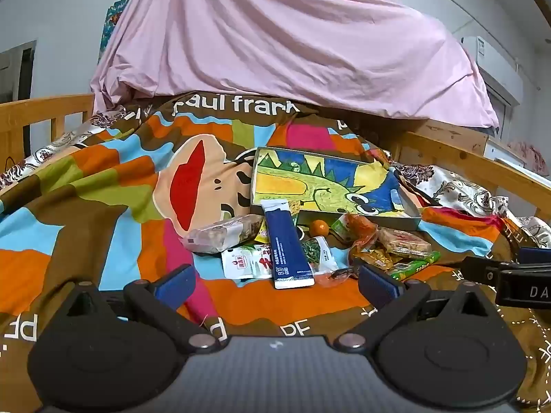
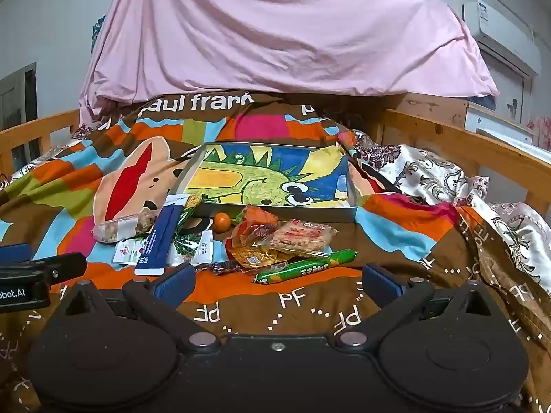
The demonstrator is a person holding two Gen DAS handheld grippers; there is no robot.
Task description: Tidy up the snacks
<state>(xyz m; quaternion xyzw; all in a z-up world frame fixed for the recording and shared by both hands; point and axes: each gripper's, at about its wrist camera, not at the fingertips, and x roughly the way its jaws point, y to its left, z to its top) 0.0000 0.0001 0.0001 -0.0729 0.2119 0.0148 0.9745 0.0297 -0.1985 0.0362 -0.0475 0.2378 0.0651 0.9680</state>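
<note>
Left gripper (image 1: pixel 275 284): jaws spread wide, nothing between them, poised over the blanket (image 1: pixel 86 206). Right gripper (image 2: pixel 277 280): likewise fully spread and empty, alongside on the same blanket.

Just ahead of the left fingers: blue stick pack (image 1: pixel 287 244), long axis pointing away, lying on a white sachet (image 1: pixel 242 260) and a green-printed sachet (image 1: pixel 318 249). Beyond the left finger: clear pack of nut bars (image 1: pixel 220 234).

Just ahead of the right fingers: green sausage stick (image 2: pixel 306 265), lying crosswise. Behind it, touching: yellow crinkled pack (image 2: pixel 255 253), pink-labelled cracker pack (image 2: pixel 303 235), orange wrapper (image 2: pixel 260 215). Further on: small orange fruit (image 2: pixel 222 222), just before the tray wall.

Beyond the heap: shallow tray (image 2: pixel 351 186) with a dinosaur drawing on its floor. Contents: none visible; the top of the blue stick pack leans on the near wall.

Likely step: first pick from the heap.
- Take a top-lying, separate item first: sausage stick on the right, blue stick pack on the left.
- Close across the narrow width, not the length.
- Lower until the pads straddle the item; avoid pinching blanket folds.
- Lift clear of neighbouring wrappers before carrying to the tray.
- Lay items flat, side by side.
</note>
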